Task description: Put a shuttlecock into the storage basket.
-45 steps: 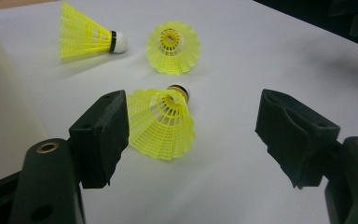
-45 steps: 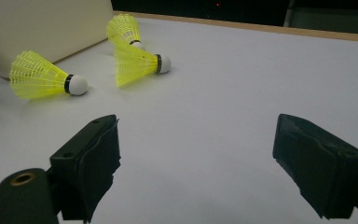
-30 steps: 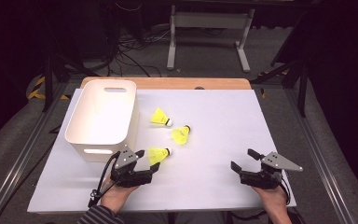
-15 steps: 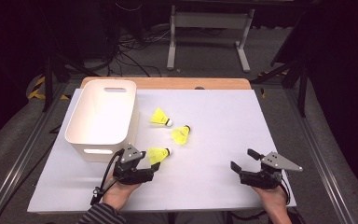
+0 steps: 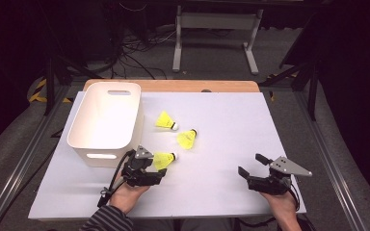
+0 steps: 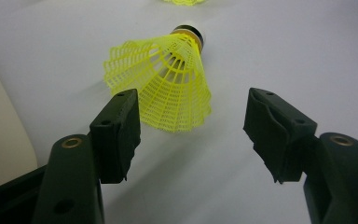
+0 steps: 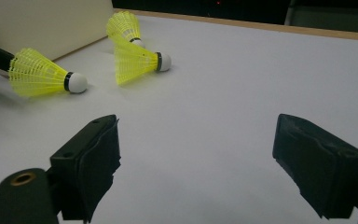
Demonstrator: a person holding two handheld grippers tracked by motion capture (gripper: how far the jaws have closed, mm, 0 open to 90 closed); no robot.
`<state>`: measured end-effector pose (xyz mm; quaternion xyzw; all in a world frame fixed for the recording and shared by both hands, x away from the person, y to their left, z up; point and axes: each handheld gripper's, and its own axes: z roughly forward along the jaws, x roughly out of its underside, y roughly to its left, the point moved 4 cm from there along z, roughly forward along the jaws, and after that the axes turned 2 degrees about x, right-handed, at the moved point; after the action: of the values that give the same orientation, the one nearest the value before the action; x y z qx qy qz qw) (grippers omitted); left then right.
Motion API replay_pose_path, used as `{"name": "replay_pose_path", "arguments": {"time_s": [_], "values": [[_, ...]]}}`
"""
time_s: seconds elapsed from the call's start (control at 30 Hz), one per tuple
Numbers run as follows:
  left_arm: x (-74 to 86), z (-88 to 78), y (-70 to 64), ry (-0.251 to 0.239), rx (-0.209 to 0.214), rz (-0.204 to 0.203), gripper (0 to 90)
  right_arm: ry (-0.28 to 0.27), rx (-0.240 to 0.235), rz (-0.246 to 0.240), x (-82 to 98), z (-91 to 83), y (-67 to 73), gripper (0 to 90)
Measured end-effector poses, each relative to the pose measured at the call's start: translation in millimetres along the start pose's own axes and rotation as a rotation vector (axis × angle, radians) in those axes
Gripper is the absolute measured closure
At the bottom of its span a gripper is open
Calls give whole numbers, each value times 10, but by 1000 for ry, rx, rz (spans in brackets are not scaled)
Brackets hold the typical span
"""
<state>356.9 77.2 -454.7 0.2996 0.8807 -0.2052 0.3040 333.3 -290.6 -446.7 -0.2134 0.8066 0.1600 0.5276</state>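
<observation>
- The nearest shuttlecock (image 5: 164,160) is seen lying on its side on the white table (image 5: 221,125), its yellow skirt turned toward the person and its white cork pointing away to the right.
- Its skirt (image 6: 168,86) is flanked by the left gripper (image 5: 155,169), whose jaws have just been closing; in the left gripper view one pad sits right at the skirt's edge and the other is set well off, so nothing is grasped yet.
- The white bin (image 5: 107,122) is found just beside that gripper, on the table's left part.
- Two more shuttlecocks are seen farther back: a middle shuttlecock (image 5: 187,138) and a far shuttlecock (image 5: 166,121), both on their sides and near each other.
- The right gripper (image 5: 254,168) is held low over the table's near right part, well apart from the shuttlecocks, with its jaws spread wide and nothing between them (image 7: 196,154).
</observation>
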Motion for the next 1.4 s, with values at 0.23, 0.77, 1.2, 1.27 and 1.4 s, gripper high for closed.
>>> {"name": "replay_pose_path", "arguments": {"time_s": [0.23,0.77,1.2,1.27,1.4], "values": [[-25,66,23,59,-15,-19,391,1,-1,-2,1,6,6,151],[-116,208,7,157,-46,8,450,11,0,-4,3,14,7,150],[-123,289,30,191,-73,25,605,14,-3,-5,5,21,9,150],[-127,295,36,192,-71,26,629,14,-4,-6,5,22,9,150],[-138,303,40,197,-71,28,680,14,-6,-4,6,24,12,150]]}}
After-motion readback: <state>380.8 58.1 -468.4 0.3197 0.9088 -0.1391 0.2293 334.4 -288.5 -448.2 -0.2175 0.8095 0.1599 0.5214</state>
